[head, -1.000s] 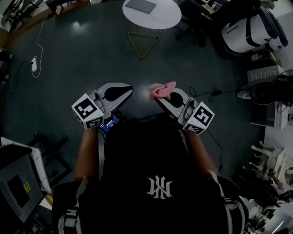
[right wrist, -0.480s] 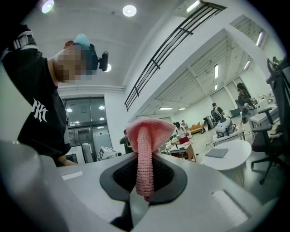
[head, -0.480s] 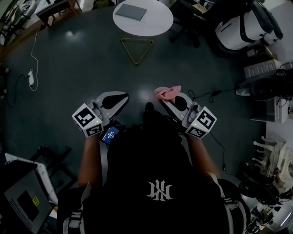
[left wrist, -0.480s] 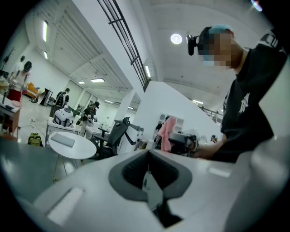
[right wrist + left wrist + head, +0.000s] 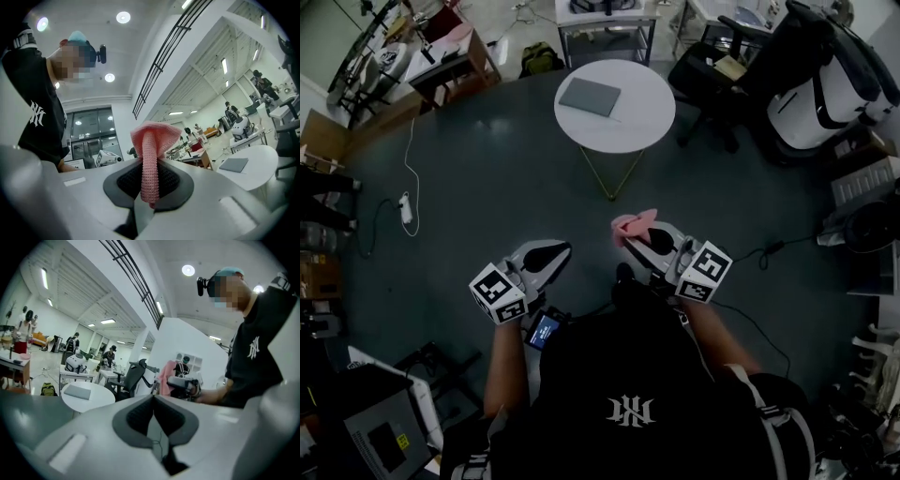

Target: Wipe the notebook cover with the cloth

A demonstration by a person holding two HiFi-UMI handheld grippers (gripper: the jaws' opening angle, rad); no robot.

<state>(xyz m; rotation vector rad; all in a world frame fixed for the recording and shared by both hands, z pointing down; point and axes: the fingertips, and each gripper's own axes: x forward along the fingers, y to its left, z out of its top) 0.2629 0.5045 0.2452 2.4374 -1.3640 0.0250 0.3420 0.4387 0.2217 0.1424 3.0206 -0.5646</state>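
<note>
Not at the table yet. Got the pink knitted cloth (image 5: 635,224) clamped in the right gripper (image 5: 630,236), one fold pinched between the pads, the rest flopping over the tips. Got the left gripper (image 5: 554,250) squeezed shut on nothing, pads together.

Can see the grey notebook (image 5: 590,97) lying flat and closed on the round white table (image 5: 649,127), toward the left part of the top, well apart from both grippers. Sits straight ahead, roughly in line with the gap between the two. Runs its long side mostly across the head view, a bit skewed, far-left corner to near-right. Shows up off to the right in the right gripper view and off to the left in the left gripper view, so looks like both pointing inward a little.

Pretty much a tie on distance. Going with the right for the wipe anyway, given the cloth there. Probably needs closing the gap first, then swinging the right gripper out toward the cover and tipping it down to lay the cloth flat. Would wipe along the long side. Could maybe pin a corner with the free left, in case of sliding on that smooth top. Just a hunch.
</note>
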